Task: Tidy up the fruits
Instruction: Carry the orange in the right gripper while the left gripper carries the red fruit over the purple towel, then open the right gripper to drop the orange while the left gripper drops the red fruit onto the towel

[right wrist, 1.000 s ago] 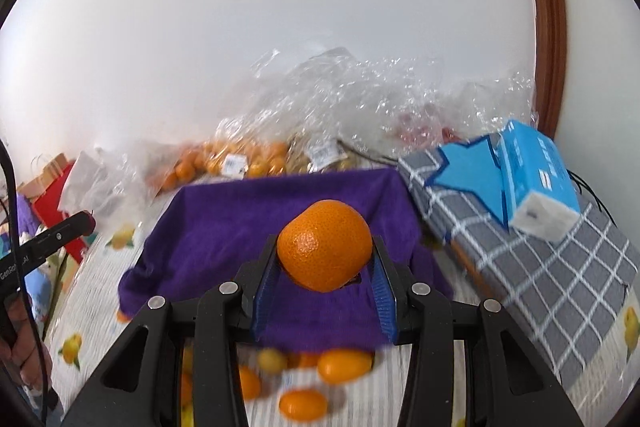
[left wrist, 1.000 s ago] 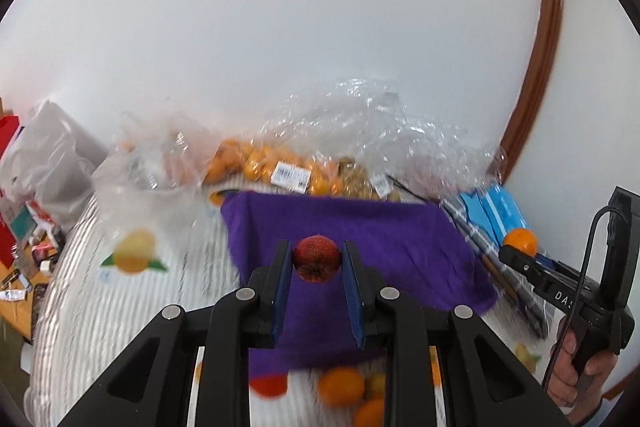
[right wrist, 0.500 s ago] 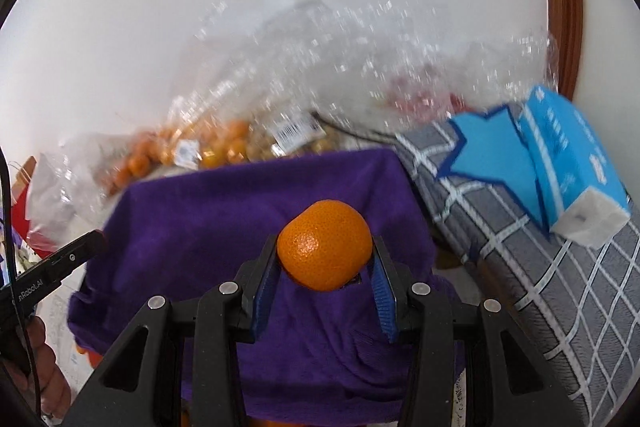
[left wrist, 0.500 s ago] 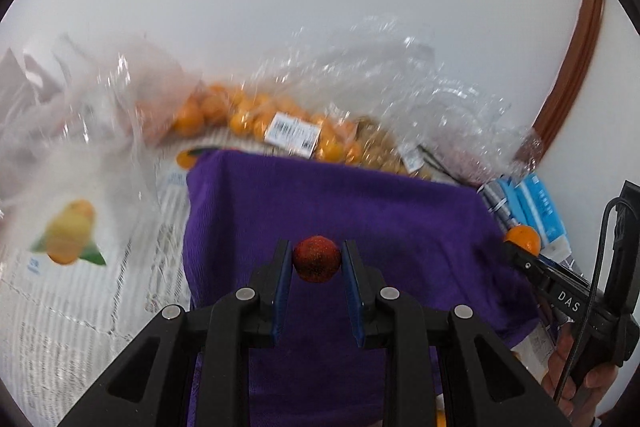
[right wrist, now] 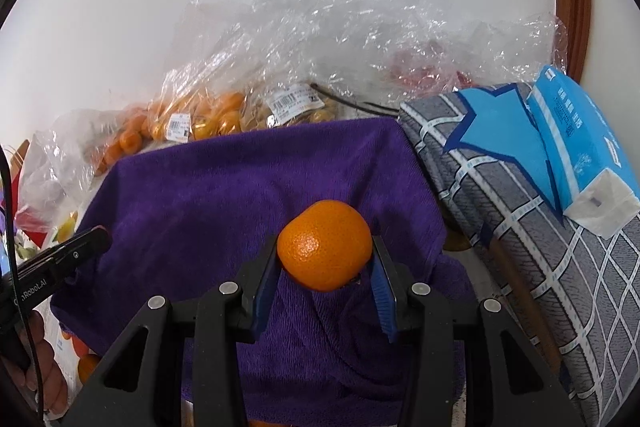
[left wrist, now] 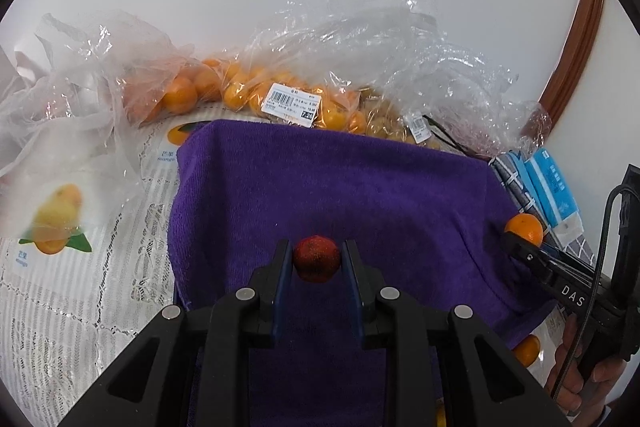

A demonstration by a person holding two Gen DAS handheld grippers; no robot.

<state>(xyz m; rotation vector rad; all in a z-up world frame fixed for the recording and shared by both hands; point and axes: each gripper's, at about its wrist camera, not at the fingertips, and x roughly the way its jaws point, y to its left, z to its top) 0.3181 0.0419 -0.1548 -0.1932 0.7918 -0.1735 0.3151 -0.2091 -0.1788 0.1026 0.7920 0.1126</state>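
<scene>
white wall behind; purple towel [left wrist: 332, 195] is spread on the table. left gripper [left wrist: 317, 259] is clamped on a small red fruit [left wrist: 317, 258], right gripper [right wrist: 325, 257] on an orange [right wrist: 324, 250], both above the towel. risk: released fruit may roll off the towel's front edge.

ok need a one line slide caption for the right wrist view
Right gripper clamps an orange above a purple towel, with bagged fruit behind.
</scene>
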